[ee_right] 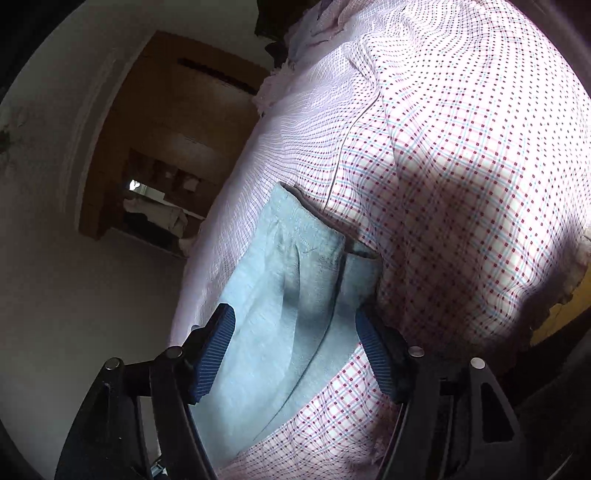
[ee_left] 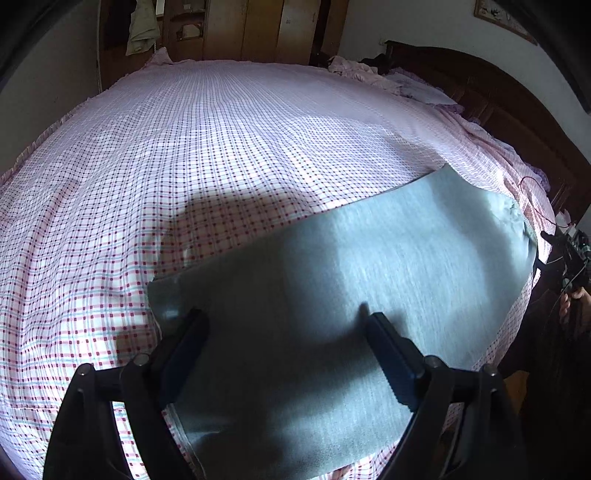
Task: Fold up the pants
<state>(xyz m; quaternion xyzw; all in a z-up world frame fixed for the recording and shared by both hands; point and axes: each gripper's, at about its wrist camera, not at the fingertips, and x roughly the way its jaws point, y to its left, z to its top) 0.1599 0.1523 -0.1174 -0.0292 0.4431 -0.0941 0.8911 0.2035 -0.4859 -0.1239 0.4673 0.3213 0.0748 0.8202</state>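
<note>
The grey pants (ee_left: 388,251) lie flat in a long folded strip on the pink checked bedsheet (ee_left: 184,147), running from the near edge toward the right. My left gripper (ee_left: 285,315) hovers over the strip's near end, its jaws wide open with nothing pressed between the pads. In the right wrist view the pants (ee_right: 280,266) show a hem and a lengthwise crease. My right gripper (ee_right: 294,309) is rolled sideways, open, with its fingers straddling the fabric on the sheet (ee_right: 461,166) and the pads not pressing on it.
A dark wooden headboard (ee_left: 498,107) borders the bed on the right. Crumpled pink bedding (ee_left: 365,74) lies at the far end. A wooden wardrobe (ee_left: 258,29) stands behind the bed. A person's hand (ee_left: 574,299) shows at the right edge.
</note>
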